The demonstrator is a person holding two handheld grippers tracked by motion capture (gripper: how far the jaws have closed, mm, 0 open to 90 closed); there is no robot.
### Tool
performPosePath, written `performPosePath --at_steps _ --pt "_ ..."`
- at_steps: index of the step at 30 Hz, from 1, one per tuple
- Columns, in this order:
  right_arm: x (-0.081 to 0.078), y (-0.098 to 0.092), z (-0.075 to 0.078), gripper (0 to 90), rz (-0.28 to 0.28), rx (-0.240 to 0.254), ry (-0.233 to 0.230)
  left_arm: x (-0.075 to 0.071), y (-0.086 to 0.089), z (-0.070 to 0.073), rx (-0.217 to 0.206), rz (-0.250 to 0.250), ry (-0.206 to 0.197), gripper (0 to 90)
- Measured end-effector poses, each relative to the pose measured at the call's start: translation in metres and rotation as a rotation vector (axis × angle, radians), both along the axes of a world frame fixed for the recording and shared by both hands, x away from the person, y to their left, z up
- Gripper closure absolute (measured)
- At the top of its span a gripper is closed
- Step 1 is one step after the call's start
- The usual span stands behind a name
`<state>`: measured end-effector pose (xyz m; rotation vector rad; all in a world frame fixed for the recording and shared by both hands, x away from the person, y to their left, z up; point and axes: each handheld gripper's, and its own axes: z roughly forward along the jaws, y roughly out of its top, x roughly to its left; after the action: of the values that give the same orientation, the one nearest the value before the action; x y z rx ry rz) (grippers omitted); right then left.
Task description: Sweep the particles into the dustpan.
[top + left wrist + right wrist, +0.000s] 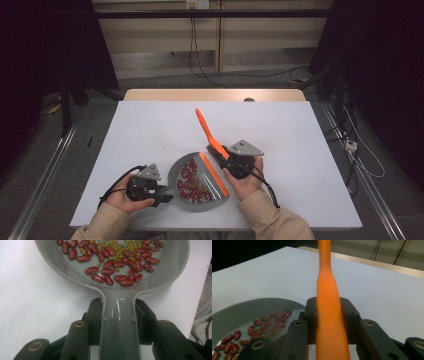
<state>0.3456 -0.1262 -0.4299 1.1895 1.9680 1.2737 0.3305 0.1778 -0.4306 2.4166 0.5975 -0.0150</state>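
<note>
left gripper (161, 194) clamping grey dustpan (176, 176) handle, pan sitting on table (150, 130) | right gripper (216, 152) gripping orange brush (206, 130) | brush resting just right of dustpan, long axis running away from pan mouth | kidney beans (112, 265) and small green beans lying inside dustpan

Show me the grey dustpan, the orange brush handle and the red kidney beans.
Grey plastic dustpan (120, 315): left gripper view, on its handle between the jaws.
Orange plastic brush handle (327, 290): right gripper view, on the widening shaft above the jaws.
Red kidney beans (108, 264): left gripper view, on one bean mid-pan.
</note>
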Motion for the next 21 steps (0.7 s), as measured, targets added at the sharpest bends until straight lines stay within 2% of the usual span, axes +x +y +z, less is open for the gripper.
performPosePath --at_steps 3,7,8,9,11,13,14,16,17,18,19,20,21 --pt "0.003 -0.006 -0.003 71.4 -0.018 0.005 0.011 -0.002 -0.002 -0.002 -0.003 0.001 -0.017 62.7" --pt "0.004 -0.014 -0.002 71.4 -0.040 0.012 0.007 -0.002 0.000 -0.002 -0.065 0.032 -0.049 63.0" --pt "0.005 -0.016 -0.001 71.3 -0.044 0.012 0.004 -0.002 0.000 -0.002 -0.071 0.029 -0.054 63.0" --pt "0.005 -0.018 -0.001 71.3 -0.046 0.010 0.002 -0.002 0.000 -0.002 -0.068 0.040 -0.073 63.0" --pt "0.005 -0.023 0.001 71.4 -0.053 0.017 0.002 -0.002 0.000 -0.001 -0.088 0.061 -0.093 63.1" --pt "0.005 -0.027 0.001 71.4 -0.061 0.018 0.001 0.000 0.002 -0.001 -0.098 0.067 -0.098 63.1" --pt "0.006 -0.030 0.002 71.4 -0.065 0.018 0.002 0.000 0.002 -0.001 -0.101 0.086 -0.109 63.0" --pt "0.007 -0.034 0.002 71.4 -0.071 0.017 0.002 0.002 0.004 -0.001 -0.127 0.099 -0.106 63.0" --pt "0.007 -0.036 0.002 71.4 -0.075 0.017 0.005 0.003 0.006 0.001 -0.120 0.099 -0.115 63.0" --pt "0.007 -0.038 0.002 71.3 -0.077 0.019 0.003 0.003 0.006 0.001 -0.139 0.114 -0.117 63.0" --pt "0.008 -0.040 0.003 71.4 -0.077 0.020 0.001 0.004 0.007 0.002 -0.139 0.118 -0.119 62.9" --pt "0.008 -0.042 0.003 71.4 -0.080 0.019 0.001 0.004 0.007 0.003 -0.136 0.138 -0.139 63.0" --pt "0.008 -0.044 0.003 71.4 -0.082 0.019 0.000 0.005 0.009 0.004 -0.145 0.139 -0.133 62.9"
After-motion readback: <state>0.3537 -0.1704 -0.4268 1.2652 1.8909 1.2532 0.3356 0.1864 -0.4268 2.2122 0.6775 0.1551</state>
